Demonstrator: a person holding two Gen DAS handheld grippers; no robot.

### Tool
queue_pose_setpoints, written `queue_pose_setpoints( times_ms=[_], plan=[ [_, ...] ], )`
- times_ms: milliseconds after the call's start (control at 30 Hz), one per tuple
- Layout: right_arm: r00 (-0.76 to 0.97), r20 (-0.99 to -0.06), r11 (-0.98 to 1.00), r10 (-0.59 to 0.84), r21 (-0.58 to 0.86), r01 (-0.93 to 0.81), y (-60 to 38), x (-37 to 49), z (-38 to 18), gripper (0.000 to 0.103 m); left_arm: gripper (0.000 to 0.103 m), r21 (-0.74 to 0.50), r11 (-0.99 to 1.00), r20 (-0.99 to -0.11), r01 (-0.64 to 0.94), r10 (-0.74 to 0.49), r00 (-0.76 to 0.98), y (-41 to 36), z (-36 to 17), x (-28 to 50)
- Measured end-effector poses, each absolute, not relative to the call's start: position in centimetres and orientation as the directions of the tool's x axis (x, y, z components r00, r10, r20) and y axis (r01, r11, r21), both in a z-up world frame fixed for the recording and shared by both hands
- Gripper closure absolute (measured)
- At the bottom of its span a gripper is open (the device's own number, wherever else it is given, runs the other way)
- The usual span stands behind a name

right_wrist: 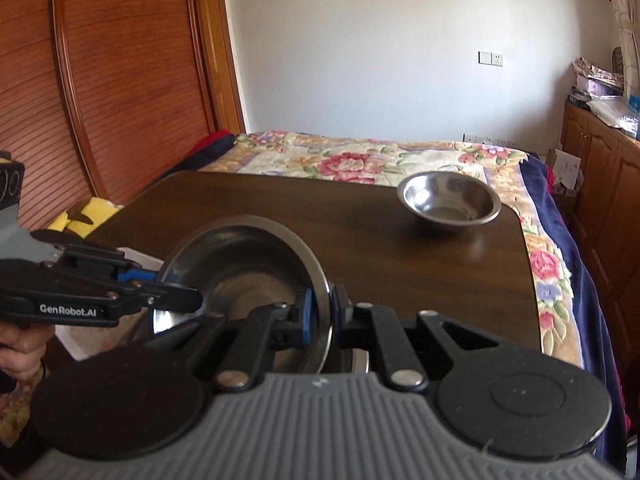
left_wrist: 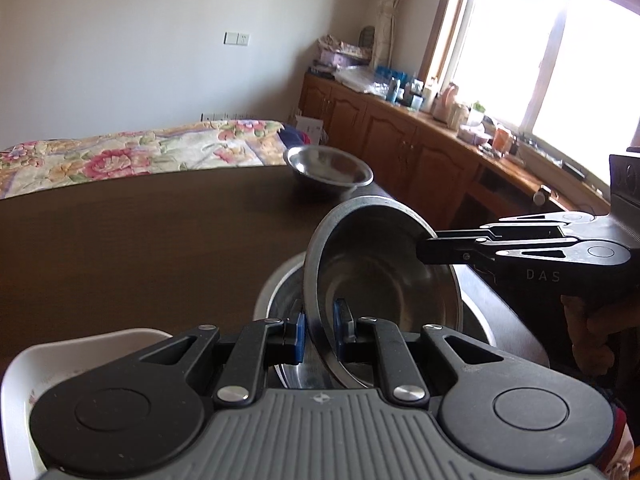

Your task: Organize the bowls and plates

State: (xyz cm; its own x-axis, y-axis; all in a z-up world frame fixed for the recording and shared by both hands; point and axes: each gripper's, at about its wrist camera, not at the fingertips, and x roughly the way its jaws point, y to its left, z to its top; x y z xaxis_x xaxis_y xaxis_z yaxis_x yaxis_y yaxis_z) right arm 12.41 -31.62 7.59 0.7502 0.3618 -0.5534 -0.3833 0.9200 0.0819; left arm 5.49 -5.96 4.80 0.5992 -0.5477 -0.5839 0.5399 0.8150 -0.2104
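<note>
A tilted steel bowl (left_wrist: 380, 272) (right_wrist: 240, 272) hangs over the near part of the dark wooden table (left_wrist: 140, 240) (right_wrist: 380, 232). My left gripper (left_wrist: 320, 326) (right_wrist: 188, 296) is shut on its near-left rim, blue pads on either side. My right gripper (right_wrist: 322, 312) (left_wrist: 424, 246) is shut on the opposite rim. Beneath the held bowl lies another steel bowl (left_wrist: 280, 292), partly hidden. A white dish (left_wrist: 80, 352) (right_wrist: 136, 258) sits to the left of it. A second steel bowl (left_wrist: 328, 168) (right_wrist: 450, 202) stands upright near the table's far right corner.
A bed with a floral blanket (left_wrist: 120, 156) (right_wrist: 360, 160) lies beyond the table's far edge. Wooden cabinets (left_wrist: 400, 136) with cluttered tops run under the window on the right. A wooden sliding door (right_wrist: 120, 80) stands at the left. A hand (right_wrist: 20, 348) holds the left gripper.
</note>
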Motion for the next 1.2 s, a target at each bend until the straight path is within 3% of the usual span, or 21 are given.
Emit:
queue_pose_setpoints(
  times_ms=[833, 1200],
  plan=[
    [0.75, -0.573, 0.916, 0.331, 0.003, -0.401, -30.9, 11.4, 5.5, 0.091, 0.088, -0.183, 0.823, -0.616, 0.538, -0.523, 0.59, -7.0, 3.4, 5.8],
    [0.747, -0.579, 0.913, 0.326, -0.012, -0.407, -30.5, 11.3, 5.5, 0.091, 0.081, -0.18, 0.831, -0.602, 0.526, -0.516, 0.609, -6.6, 3.6, 5.4]
  ],
)
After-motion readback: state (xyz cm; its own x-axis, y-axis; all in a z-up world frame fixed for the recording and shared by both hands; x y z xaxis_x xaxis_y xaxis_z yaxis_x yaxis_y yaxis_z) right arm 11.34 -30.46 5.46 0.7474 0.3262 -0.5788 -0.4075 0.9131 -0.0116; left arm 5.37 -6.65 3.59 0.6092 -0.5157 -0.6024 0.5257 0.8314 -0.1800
